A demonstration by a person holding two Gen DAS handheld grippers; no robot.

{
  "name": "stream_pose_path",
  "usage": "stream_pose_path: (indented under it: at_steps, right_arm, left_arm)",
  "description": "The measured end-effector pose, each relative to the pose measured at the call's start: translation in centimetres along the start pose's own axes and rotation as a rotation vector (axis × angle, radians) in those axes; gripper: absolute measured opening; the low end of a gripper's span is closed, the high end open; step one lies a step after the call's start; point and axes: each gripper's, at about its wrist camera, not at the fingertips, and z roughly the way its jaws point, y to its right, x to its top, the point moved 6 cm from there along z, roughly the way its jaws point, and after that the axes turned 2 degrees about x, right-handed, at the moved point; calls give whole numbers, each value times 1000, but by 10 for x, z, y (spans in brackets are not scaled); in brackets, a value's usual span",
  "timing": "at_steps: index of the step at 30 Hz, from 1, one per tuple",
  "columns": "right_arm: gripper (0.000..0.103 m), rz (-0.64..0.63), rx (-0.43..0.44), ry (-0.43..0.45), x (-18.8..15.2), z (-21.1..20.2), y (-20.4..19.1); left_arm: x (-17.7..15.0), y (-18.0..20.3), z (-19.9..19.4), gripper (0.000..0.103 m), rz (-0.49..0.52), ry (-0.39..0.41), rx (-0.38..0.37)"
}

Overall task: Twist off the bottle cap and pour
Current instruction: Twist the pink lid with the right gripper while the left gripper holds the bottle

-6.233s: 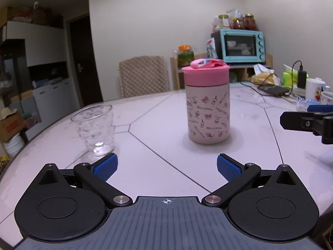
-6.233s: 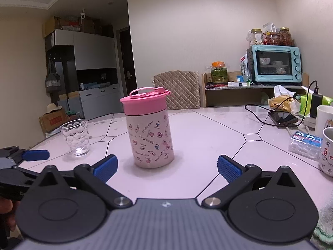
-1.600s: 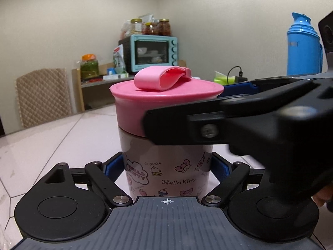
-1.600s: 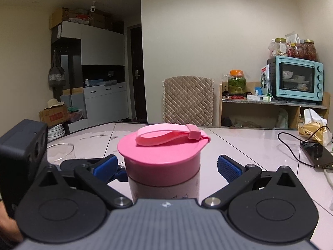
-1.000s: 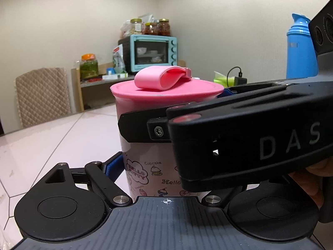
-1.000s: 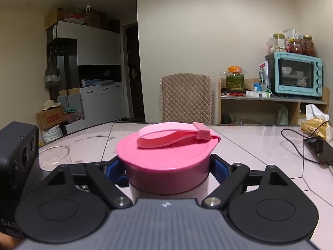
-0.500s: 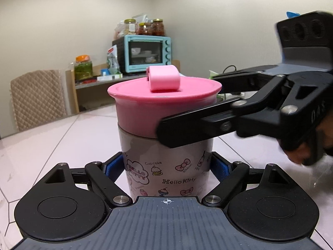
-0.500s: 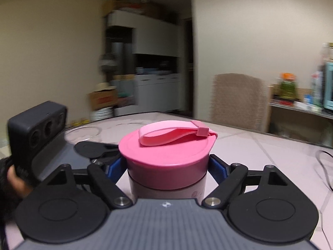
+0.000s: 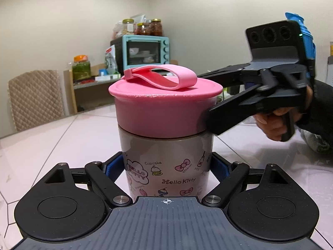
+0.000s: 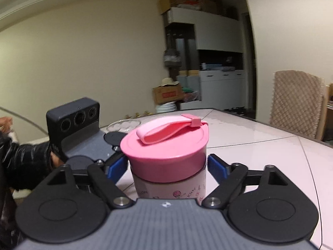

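A Hello Kitty bottle (image 9: pixel 166 166) with a pink cap (image 9: pixel 164 108) and a loop strap stands on the white table. My left gripper (image 9: pixel 166 168) is shut on the bottle's body, blue pads on both sides. My right gripper (image 10: pixel 167 166) is shut on the pink cap (image 10: pixel 166 152), pads against its sides. In the left wrist view the right gripper (image 9: pixel 212 123) reaches in from the right at cap height. A clear glass (image 10: pixel 123 124) stands behind the bottle in the right wrist view, partly hidden by the left gripper's body.
A woven chair (image 9: pixel 35 98) stands at the table's far edge. A shelf with a teal oven (image 9: pixel 145 52) and jars is behind. A blue thermos (image 9: pixel 306 35) stands at the right. White cabinets and a box (image 10: pixel 168 95) are across the room.
The right gripper has swung around the bottle with the cap in its pads. The cap's strap has turned with it. The left gripper still holds the body.
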Motion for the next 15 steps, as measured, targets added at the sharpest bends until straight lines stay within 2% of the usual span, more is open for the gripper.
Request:
stream_pose_path:
  at_steps: [2, 5, 9, 15]
  right_arm:
    - [100, 7, -59, -4, 0, -1, -4]
    - [100, 53, -208, -6, -1, -7, -18]
    - [100, 101, -366, 43, 0, -16, -36]
    - [100, 59, -504, 62, -2, 1, -66]
  left_arm:
    - [0, -3, 0, 89, 0, 4, -1]
    - [0, -7, 1, 90, 0, 9, -3]
    - [0, -8, 0, 90, 1, 10, -2]
    - [-1, -8, -1, 90, 2, 9, -2]
